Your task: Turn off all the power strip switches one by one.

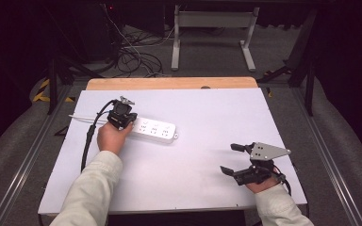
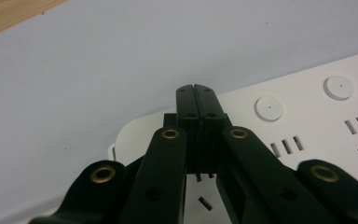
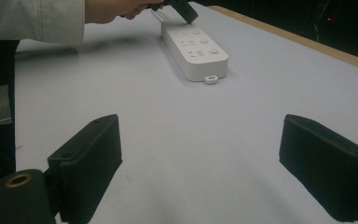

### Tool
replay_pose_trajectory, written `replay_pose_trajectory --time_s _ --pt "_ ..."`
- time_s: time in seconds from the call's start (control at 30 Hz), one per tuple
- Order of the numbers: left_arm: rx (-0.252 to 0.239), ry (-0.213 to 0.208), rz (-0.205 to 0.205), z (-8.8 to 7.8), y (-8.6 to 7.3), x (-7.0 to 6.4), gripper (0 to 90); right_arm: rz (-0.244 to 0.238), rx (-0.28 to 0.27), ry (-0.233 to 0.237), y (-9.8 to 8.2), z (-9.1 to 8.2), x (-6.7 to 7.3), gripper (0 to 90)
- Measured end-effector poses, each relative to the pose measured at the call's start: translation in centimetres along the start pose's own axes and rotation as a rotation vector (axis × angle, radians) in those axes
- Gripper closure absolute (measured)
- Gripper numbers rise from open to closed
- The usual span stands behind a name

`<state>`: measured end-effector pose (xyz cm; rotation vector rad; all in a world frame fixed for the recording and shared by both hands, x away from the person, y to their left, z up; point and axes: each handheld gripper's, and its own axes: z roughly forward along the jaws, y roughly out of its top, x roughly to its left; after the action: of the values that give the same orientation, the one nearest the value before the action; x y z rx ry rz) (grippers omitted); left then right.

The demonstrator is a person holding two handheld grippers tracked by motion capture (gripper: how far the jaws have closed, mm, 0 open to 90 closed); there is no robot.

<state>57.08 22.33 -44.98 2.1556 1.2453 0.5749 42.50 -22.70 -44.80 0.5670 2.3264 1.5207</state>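
A white power strip (image 1: pixel 153 129) (image 2: pixel 307 121) (image 3: pixel 196 51) with round buttons and several socket slots lies flat on the left half of the white table top (image 1: pixel 193 188). My left gripper (image 1: pixel 121 115) (image 2: pixel 196 88) points down over the strip's left end, where its white cord (image 1: pixel 82 117) leaves. Its jaws are pressed together with nothing visible between them, the tips just above or on the strip's casing. My right gripper (image 1: pixel 231 158) (image 3: pixel 209 154) rests near the table's front right, jaws wide open and empty, facing the strip from a distance.
A wooden board edge (image 1: pixel 169 83) runs along the table's far side. Beyond it, tangled cables (image 1: pixel 132 56) and a white metal frame (image 1: pixel 212 28) sit on the floor. A black cable (image 1: pixel 88 141) trails from the left gripper along the table's left side.
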Motion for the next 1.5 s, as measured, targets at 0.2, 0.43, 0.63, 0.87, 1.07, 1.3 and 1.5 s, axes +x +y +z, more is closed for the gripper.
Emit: replay_pose_trajectory --time_s 0.2,0.43,0.63,0.87,1.07,1.3,1.5 --pt "0.010 0.011 0.002 0.1 0.0 -0.4 90.0 0.000 0.001 0.001 0.0 0.0 0.0 13.3" --pt "0.004 0.034 0.018 0.2 -0.1 -0.7 90.0 0.000 0.000 0.003 0.0 0.0 0.0 13.3" --pt "0.002 0.041 0.027 0.3 -0.2 -0.8 90.0 -0.003 0.000 0.003 0.0 0.0 0.1 13.3" --pt "0.006 0.052 0.017 0.3 -0.1 -0.9 90.0 -0.003 0.001 0.005 0.0 0.0 0.1 13.3" --pt "0.035 0.061 0.028 0.3 0.1 -1.1 90.0 0.000 0.000 0.007 0.0 0.0 0.1 13.3" --pt "-0.066 -0.030 -0.030 -1.7 0.7 -1.1 90.0 0.005 -0.006 0.003 0.0 -0.1 -0.1 13.2" --pt "-0.156 -0.072 0.004 -5.1 0.8 -1.7 90.0 0.004 -0.002 -0.001 0.0 -0.1 0.0 13.2"
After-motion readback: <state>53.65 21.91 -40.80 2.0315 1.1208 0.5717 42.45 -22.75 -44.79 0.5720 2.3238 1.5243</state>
